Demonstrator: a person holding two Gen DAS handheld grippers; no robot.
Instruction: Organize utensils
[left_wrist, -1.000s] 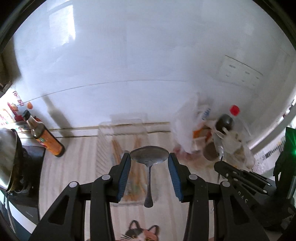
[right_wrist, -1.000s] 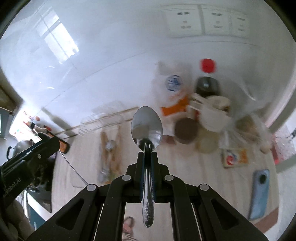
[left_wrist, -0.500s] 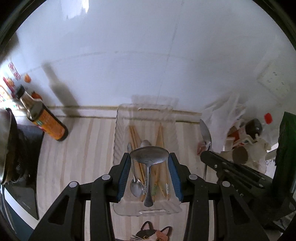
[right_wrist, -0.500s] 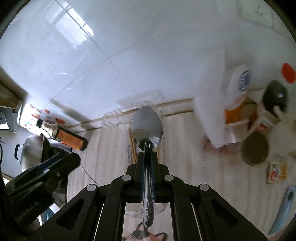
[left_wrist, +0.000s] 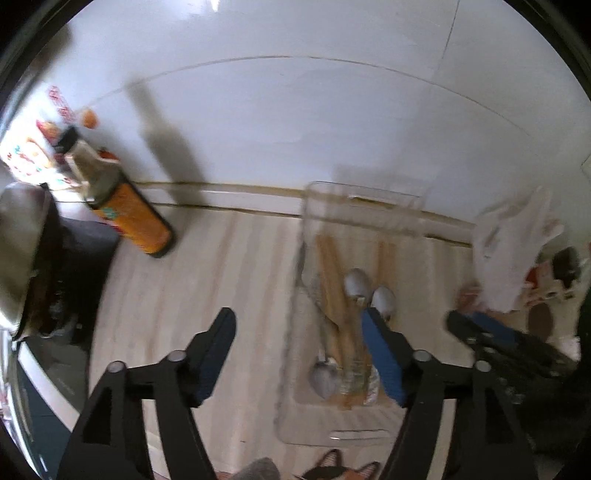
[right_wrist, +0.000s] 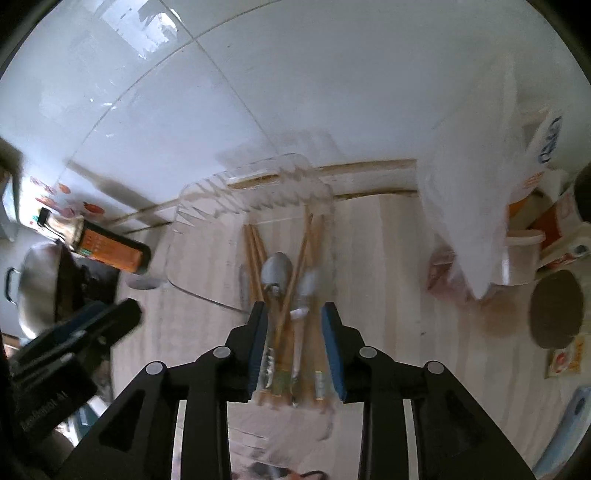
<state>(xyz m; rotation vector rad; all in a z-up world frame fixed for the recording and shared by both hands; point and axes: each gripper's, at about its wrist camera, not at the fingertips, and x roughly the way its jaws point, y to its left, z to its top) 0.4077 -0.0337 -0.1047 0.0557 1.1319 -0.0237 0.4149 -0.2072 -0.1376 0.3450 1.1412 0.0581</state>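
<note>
Jaws apart, spoons (right_wrist: 277, 271) in tray (right_wrist: 255, 182)

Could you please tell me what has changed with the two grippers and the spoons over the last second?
Both grippers have let go: the left gripper and the right gripper now stand open and empty, and the spoons they held lie in the clear tray among the chopsticks. The sauce bottle stayed put.
</note>
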